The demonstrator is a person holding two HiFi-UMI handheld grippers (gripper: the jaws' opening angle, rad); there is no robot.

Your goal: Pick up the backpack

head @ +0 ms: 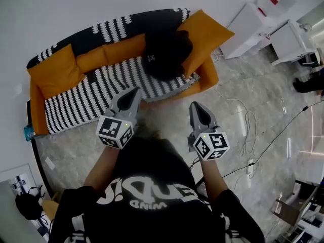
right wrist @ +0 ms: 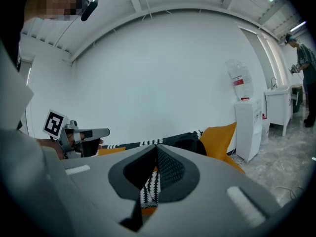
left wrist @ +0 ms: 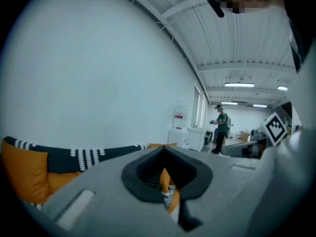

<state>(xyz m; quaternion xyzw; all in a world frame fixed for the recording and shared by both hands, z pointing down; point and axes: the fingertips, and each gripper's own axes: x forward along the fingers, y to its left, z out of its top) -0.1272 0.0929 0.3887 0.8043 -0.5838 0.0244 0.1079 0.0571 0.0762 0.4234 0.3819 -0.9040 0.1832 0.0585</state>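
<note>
Out in front of me, the left hand-held gripper (head: 134,92) and the right hand-held gripper (head: 195,107) are both clenched on nothing, short of the sofa (head: 76,100). The black backpack (head: 164,54) sits on its seat against an orange cushion (head: 205,37). I'd open both jaws before reaching, then aim for the bag's top.

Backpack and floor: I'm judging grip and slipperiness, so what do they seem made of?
Backpack: seemingly soft black fabric with a matte finish; it sags shapelessly on the sofa and shows no shine. Floor: likely polished stone or tile, with grey veining and glossy light reflections.
</note>
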